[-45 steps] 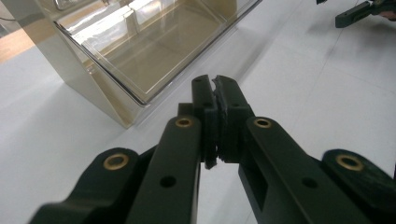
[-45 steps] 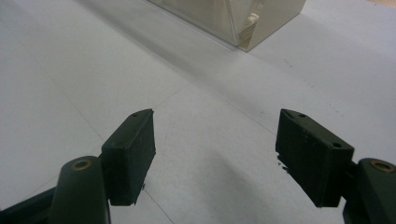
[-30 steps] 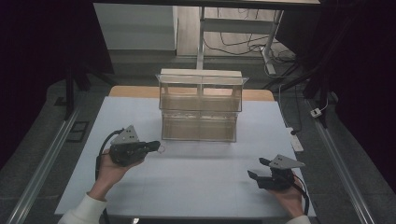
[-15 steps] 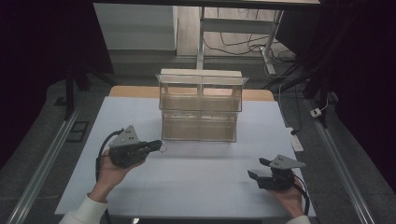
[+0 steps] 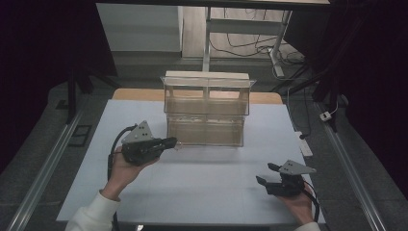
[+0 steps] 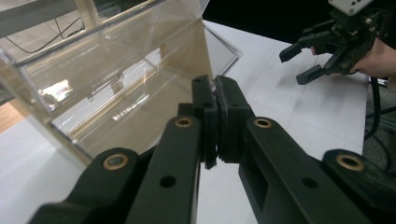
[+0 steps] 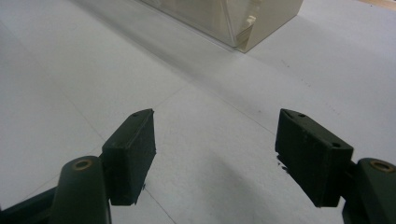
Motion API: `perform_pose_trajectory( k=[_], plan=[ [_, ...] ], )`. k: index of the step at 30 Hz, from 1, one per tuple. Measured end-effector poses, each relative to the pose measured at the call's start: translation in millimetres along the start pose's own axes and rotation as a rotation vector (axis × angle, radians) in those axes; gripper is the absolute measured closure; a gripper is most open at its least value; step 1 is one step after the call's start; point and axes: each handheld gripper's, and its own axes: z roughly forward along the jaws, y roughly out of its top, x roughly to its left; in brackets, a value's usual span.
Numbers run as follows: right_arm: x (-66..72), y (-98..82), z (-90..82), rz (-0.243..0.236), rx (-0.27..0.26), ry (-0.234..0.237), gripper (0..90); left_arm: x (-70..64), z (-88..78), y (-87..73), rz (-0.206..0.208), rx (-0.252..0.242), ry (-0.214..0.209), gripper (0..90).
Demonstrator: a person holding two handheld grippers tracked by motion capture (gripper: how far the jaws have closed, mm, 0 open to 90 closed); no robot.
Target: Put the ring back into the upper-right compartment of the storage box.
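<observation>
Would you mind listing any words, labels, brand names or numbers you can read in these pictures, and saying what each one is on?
There is no readable text.
The clear plastic box bears no label or print.
The white table surface shows faint seam lines, no writing.
The left gripper and right gripper carry no marking; the grey plate on the left gripper is blank.
Things on the floor behind the table are too small and dim to tell.
</observation>
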Motion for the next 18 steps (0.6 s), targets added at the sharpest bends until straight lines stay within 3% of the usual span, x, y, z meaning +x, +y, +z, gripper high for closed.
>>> perform_pose_trajectory(
  k=[7, 18],
  plan=[
    [0.1, -0.2, 1.1, -0.002, 0.001, 0.0, 28.3, 3.3, 5.2, 7.6, -0.008, -0.002, -0.005, 86.9],
    [0.5, -0.1, 1.2, -0.006, 0.01, -0.003, 28.4, 16.1, 16.9, 15.2, -0.053, -0.011, -0.024, 86.9]
  ],
)
